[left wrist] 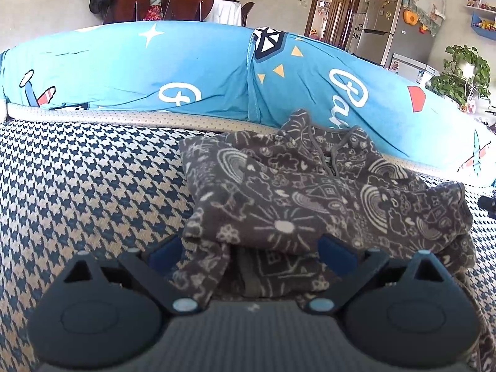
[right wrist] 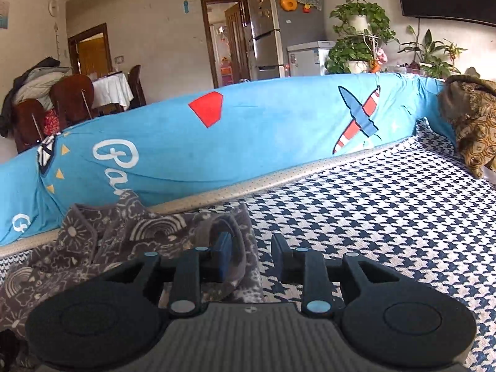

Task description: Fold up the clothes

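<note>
Both the left gripper (left wrist: 249,251) and right gripper (right wrist: 251,252) gape apart over the grey garment (left wrist: 297,198), blue bolster (left wrist: 186,71) beyond, houndstooth cover (left wrist: 93,186) beneath.

Left gripper (left wrist: 249,252) low and level, jaws spread wide, pointing toward twelve o'clock. Right gripper (right wrist: 251,255) low too, jaws parted but closer together.

This was a lived-in home, an open living and dining room. A sofa seat (right wrist: 387,204) in houndstooth cloth had a blue cartoon-print cover (right wrist: 248,136) over its back. Beyond stood a fridge (right wrist: 266,31) dotted with magnets, potted plants (right wrist: 356,37), wooden dining chairs (left wrist: 186,0) and a white-clothed table (right wrist: 110,88).
</note>
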